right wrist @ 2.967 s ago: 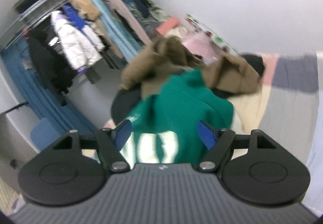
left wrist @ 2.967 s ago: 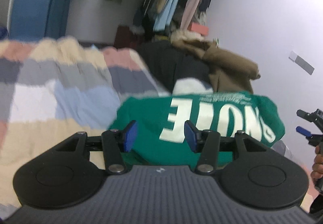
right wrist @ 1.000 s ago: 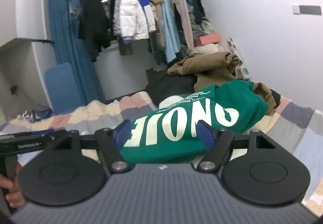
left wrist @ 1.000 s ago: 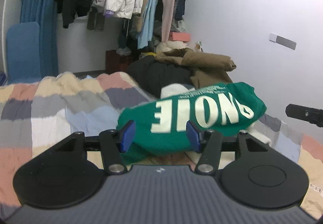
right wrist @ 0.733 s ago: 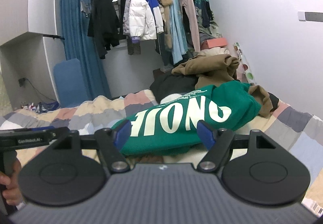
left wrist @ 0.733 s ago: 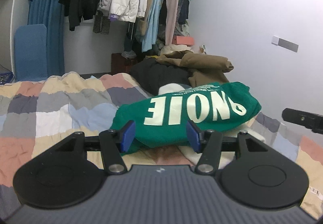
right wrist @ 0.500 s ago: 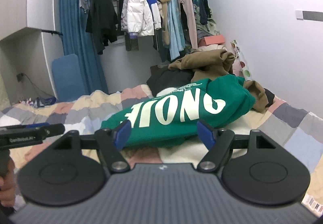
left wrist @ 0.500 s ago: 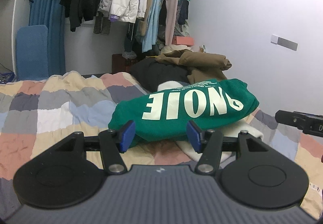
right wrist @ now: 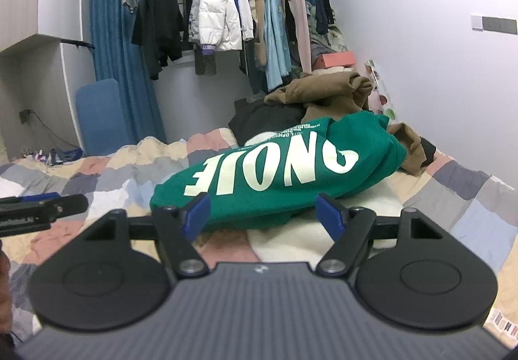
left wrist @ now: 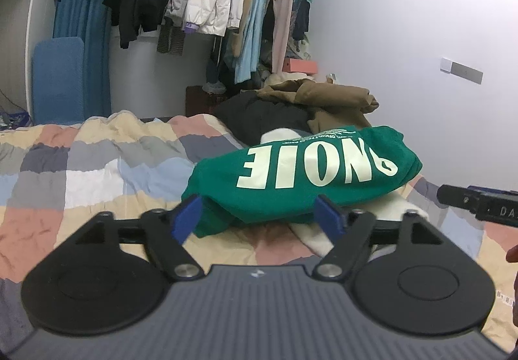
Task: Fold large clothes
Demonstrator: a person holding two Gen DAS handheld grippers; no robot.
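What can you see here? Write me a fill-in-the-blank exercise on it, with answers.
1. The folded sweatshirt with pale lettering is ____ in colour.
2. Both the left gripper and the right gripper have their jaws ____.
3. The sweatshirt rests partly on a ____ garment.
4. The brown coat lies ____ the sweatshirt.

Answers: green; open; cream; behind
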